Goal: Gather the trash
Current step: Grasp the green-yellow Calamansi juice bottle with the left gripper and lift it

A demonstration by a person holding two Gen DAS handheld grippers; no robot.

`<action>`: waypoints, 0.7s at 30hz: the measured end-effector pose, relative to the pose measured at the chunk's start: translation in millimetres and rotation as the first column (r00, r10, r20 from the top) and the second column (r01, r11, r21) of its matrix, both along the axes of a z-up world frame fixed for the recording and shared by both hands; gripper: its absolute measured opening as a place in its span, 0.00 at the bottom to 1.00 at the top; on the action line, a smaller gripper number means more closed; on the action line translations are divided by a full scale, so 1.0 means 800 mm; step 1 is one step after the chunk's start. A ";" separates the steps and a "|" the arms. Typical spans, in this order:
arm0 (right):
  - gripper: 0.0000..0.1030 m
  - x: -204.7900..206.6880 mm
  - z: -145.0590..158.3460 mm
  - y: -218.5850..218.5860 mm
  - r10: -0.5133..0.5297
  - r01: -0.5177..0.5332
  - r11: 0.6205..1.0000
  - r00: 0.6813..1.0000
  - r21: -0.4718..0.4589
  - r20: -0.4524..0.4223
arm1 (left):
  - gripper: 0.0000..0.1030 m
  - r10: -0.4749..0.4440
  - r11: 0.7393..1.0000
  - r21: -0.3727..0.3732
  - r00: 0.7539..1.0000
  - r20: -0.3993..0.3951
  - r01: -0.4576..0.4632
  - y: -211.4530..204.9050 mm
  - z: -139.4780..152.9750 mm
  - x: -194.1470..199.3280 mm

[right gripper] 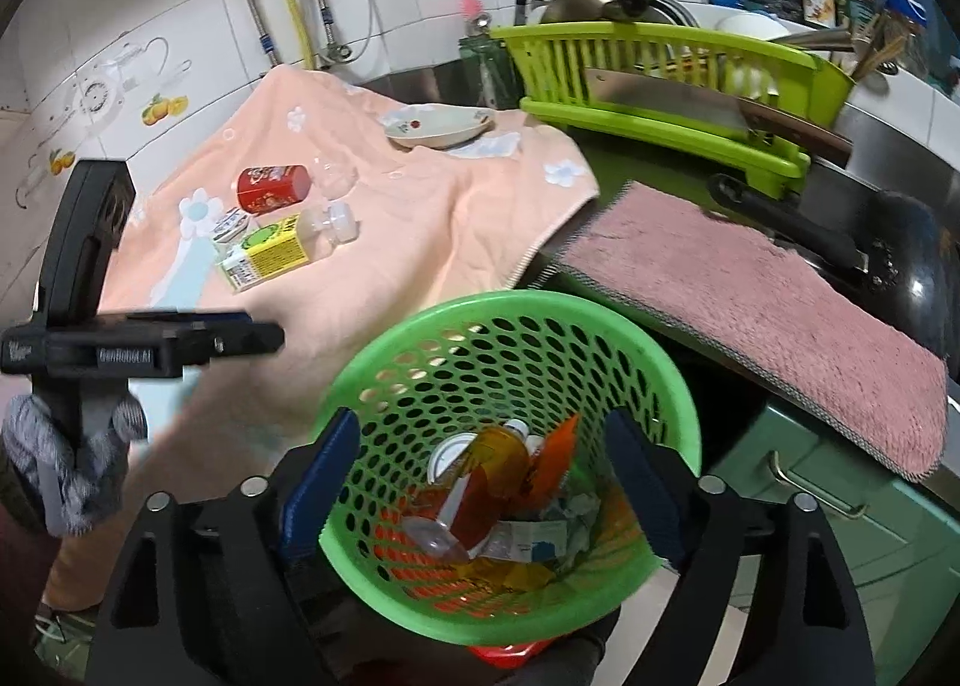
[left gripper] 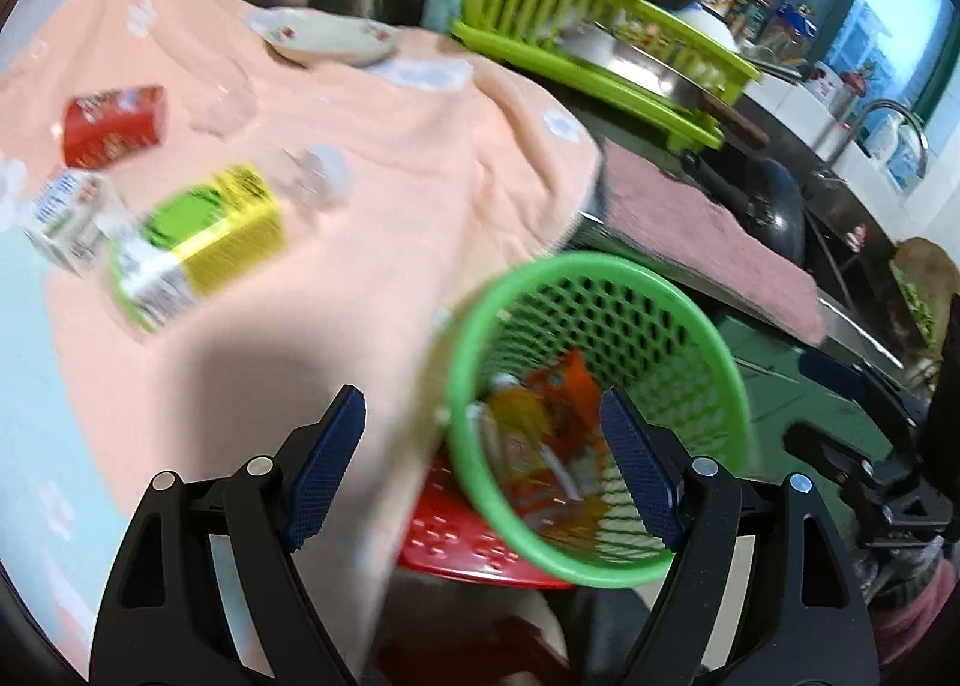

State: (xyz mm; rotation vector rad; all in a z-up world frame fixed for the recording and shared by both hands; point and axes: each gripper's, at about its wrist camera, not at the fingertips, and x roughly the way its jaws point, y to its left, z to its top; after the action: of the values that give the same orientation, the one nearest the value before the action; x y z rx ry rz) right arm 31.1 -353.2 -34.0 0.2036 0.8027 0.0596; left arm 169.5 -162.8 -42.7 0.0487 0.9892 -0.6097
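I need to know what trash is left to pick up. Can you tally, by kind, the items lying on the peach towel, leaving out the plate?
Cartons: 2, the yellow-green carton and the small white carton.
Red can: 1.
Clear plastic bottles: 2, one by the cartons and one behind it.
Total: 5.

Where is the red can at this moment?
The red can lies on its side on the peach towel, upper left in the right wrist view, just behind the yellow-green carton.
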 end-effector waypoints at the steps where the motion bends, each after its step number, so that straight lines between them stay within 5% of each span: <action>1: 0.83 0.002 0.000 0.004 0.009 -0.009 1.000 1.000 -0.001 -0.001 | 0.77 0.005 1.000 0.010 1.000 0.010 -0.005 0.007 0.003 0.006; 10: 0.86 0.019 -0.003 0.019 0.055 -0.054 0.998 0.998 0.010 -0.018 | 0.81 -0.004 0.993 0.121 0.996 0.091 -0.008 0.045 0.019 0.078; 21: 0.86 0.041 -0.010 0.030 0.078 -0.078 0.997 0.996 0.007 -0.045 | 0.82 -0.093 0.968 0.240 0.992 0.085 0.070 0.051 -0.007 0.150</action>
State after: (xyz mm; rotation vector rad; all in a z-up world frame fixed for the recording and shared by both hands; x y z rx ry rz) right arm 63.6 -329.2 -42.0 0.1790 0.8556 0.1306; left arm 289.8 -122.3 -48.1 0.3287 0.9658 -0.5570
